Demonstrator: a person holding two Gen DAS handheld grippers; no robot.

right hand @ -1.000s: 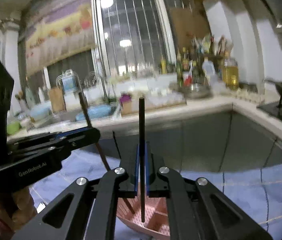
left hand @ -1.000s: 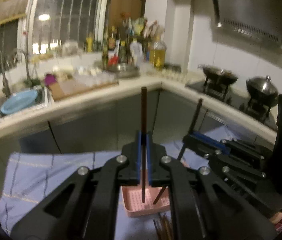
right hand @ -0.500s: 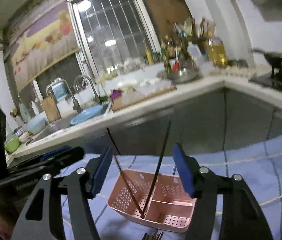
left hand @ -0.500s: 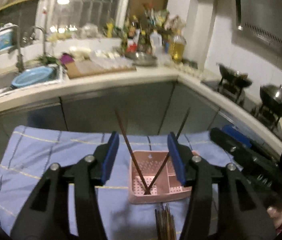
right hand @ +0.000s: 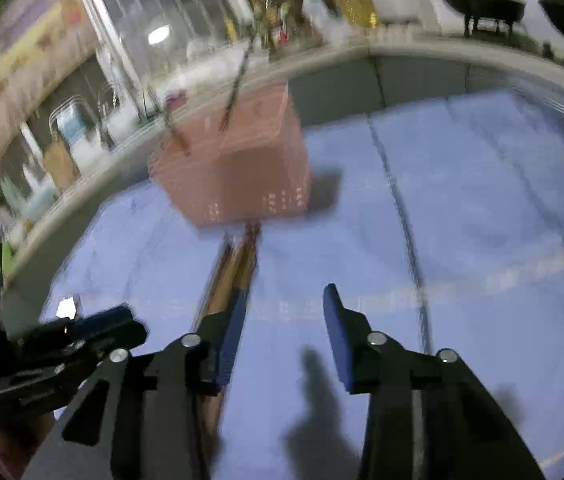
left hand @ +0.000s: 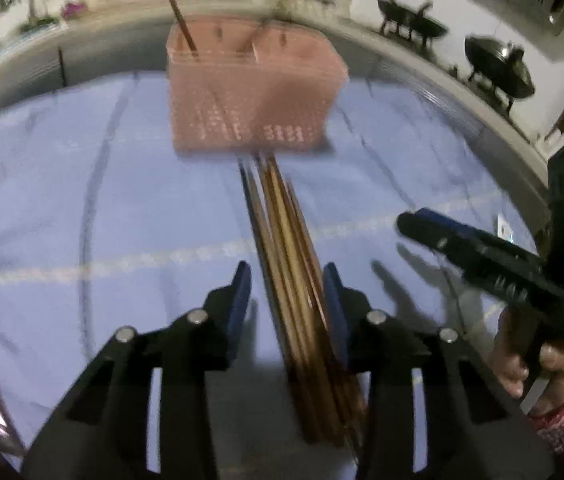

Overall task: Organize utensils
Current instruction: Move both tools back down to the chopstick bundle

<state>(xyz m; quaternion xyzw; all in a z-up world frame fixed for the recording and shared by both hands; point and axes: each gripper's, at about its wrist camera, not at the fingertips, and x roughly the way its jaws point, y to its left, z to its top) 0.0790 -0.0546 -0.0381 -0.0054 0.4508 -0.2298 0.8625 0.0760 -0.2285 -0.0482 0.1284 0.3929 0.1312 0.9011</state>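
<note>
Both grippers are dropping from above the pink holder toward the cloth, having let go of the single chopsticks they carried a second ago; their jaws, after springing wide, have just been closing again. In the lower centre of the left wrist view, the left gripper is hanging with its jaws apart, straddling the near end of the chopstick bundle without yet pinching it. In the right wrist view, the right gripper is likewise standing open with only bare blue cloth between its pads, the bundle lying just off its left finger.

The loose sticks are lying lengthwise up the middle of the frame, their far tips just short of the pink utensil holder in the upper centre, where two chopsticks are already leaning in a compartment; one of them is jutting toward the top edge.

Judged from here, the sticks are looking light, stiff, smooth and prone to rolling; pinching a single stick across its width near the thicker near end, clear of its neighbours, is looking safest. Motion blur is hiding their count.
</note>
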